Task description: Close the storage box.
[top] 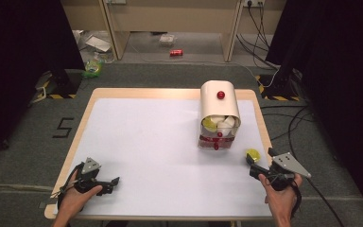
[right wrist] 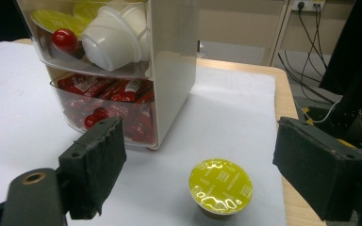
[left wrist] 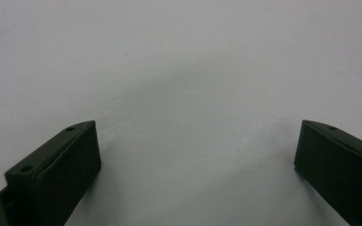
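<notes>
A small capsule [right wrist: 220,186] with a shiny yellow foil lid stands on the white mat by the table's right edge [top: 253,154]. My right gripper [right wrist: 198,146] is open, its jaws on either side of the capsule and a little short of it, not touching [top: 260,161]. Just beyond stands a cream drawer unit [top: 220,116] with red knobs. Its upper clear drawer [right wrist: 99,37] holds white and yellow-lidded capsules, its lower one [right wrist: 113,101] red sachets. My left gripper [top: 114,184] rests open at the near left, with bare mat between its jaws [left wrist: 195,155].
The white mat [top: 146,142] covers most of the wooden table [top: 82,118]. The table's right edge [right wrist: 287,99] is close to the capsule, with cables on the floor [top: 293,123] beyond. Black stands [top: 61,80] flank the far corners.
</notes>
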### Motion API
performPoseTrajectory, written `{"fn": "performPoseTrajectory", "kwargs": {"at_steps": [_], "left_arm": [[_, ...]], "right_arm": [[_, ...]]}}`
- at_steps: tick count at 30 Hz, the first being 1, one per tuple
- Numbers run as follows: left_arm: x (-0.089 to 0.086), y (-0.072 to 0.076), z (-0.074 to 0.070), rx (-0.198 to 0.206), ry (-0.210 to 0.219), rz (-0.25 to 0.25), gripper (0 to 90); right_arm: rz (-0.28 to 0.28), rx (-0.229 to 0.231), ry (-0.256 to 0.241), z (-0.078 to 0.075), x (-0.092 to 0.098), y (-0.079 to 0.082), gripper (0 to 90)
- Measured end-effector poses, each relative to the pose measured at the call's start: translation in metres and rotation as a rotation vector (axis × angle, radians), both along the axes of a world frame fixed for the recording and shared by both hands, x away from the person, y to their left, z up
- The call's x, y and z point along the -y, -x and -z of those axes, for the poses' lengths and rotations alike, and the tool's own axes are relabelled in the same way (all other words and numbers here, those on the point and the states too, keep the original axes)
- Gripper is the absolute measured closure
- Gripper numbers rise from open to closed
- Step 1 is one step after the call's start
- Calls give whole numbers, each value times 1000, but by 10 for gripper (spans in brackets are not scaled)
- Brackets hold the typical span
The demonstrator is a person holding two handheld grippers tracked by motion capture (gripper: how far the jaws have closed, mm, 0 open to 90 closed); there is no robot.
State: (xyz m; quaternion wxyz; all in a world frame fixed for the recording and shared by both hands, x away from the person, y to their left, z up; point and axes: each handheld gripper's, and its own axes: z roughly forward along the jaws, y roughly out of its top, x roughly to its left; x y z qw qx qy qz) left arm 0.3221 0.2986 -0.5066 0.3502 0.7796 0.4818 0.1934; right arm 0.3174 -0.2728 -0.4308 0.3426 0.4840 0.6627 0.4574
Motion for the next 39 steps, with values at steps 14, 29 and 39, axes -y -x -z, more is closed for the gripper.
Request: {"fn": "performPoseTrajectory", "kwargs": {"at_steps": [14,29,39], "left_arm": [[0,0,0,0,0,0,4],[0,0,0,0,-1,0,3],[0,0,0,0,-2,0,3]], "right_arm": [[5,-24,2,10,4,12,171],[-8,-69,14,18,8,22,157],[-16,-100,21,25,8,25,158]]}}
